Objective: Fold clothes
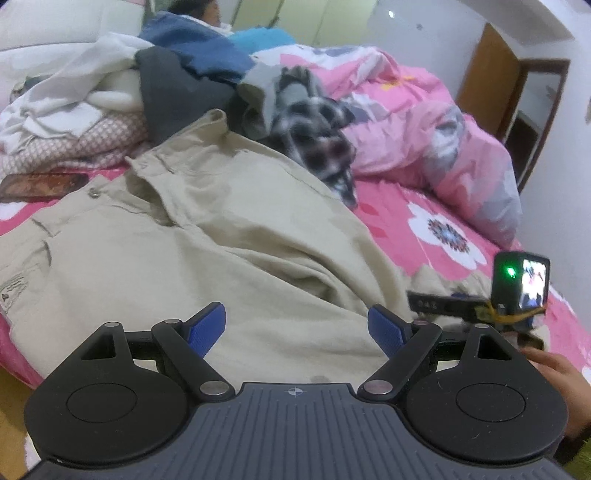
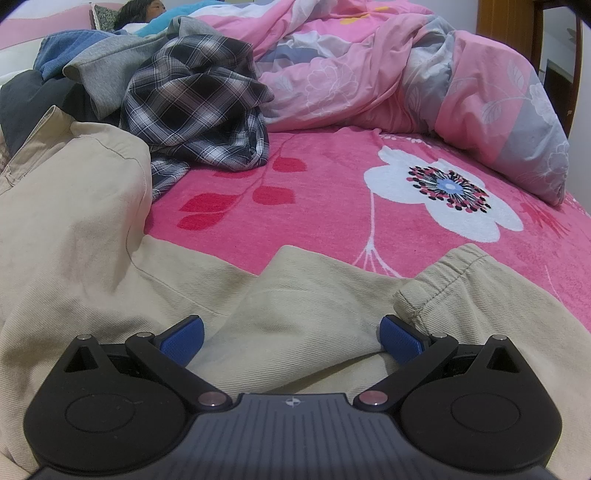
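Beige trousers (image 1: 221,229) lie spread across the pink flowered bed sheet (image 2: 332,184), waistband and button toward the far left. My left gripper (image 1: 295,314) hovers above the trouser cloth, open, with nothing between its blue pads (image 1: 207,328). My right gripper (image 2: 291,328) is low over the hem end of the trousers (image 2: 295,295). It is open, with a raised fold of beige cloth lying between the pads. Its right pad (image 2: 400,341) sits beside the stitched hem (image 2: 443,280). In the left wrist view the right gripper's camera (image 1: 521,284) shows at right, with a hand (image 1: 554,373) below it.
A black-and-white plaid shirt (image 2: 195,107) lies crumpled just beyond the trousers. Behind it is a pile of several garments (image 1: 110,92). A pink and grey duvet (image 2: 369,74) is bunched at the back right. A person (image 1: 199,9) lies at the bed's far end. A dark flat object (image 1: 40,184) rests at left.
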{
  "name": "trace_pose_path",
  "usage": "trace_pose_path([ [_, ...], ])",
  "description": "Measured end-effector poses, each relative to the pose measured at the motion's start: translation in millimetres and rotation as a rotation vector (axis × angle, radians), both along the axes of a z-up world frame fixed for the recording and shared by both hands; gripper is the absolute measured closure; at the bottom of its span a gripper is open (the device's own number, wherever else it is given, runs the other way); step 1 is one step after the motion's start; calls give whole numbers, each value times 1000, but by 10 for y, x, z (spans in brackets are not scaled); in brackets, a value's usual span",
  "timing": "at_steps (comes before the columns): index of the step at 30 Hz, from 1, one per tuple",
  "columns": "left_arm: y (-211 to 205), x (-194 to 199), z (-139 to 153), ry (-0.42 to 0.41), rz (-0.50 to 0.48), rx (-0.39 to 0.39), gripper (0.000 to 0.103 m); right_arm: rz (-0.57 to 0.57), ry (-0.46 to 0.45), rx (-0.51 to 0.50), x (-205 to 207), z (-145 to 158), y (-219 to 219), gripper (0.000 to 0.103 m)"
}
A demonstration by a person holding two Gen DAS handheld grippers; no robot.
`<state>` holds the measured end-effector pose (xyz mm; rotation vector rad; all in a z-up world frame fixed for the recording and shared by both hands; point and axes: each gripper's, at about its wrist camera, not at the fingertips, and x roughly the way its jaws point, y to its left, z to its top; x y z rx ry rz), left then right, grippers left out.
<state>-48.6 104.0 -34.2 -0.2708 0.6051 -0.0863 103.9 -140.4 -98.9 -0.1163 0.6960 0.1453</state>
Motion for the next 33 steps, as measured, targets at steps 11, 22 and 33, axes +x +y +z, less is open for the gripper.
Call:
trace_pose_path([
  [11, -473, -56, 228, -6, -68, 131, 18, 68, 52, 41, 22, 106, -85, 2],
  [22, -986, 138, 55, 34, -197, 146, 17, 138, -252, 24, -1197, 955, -1148, 0],
  [33, -1153, 113, 23, 53, -246, 180, 17, 188, -67, -119, -631, 507, -1037, 90],
])
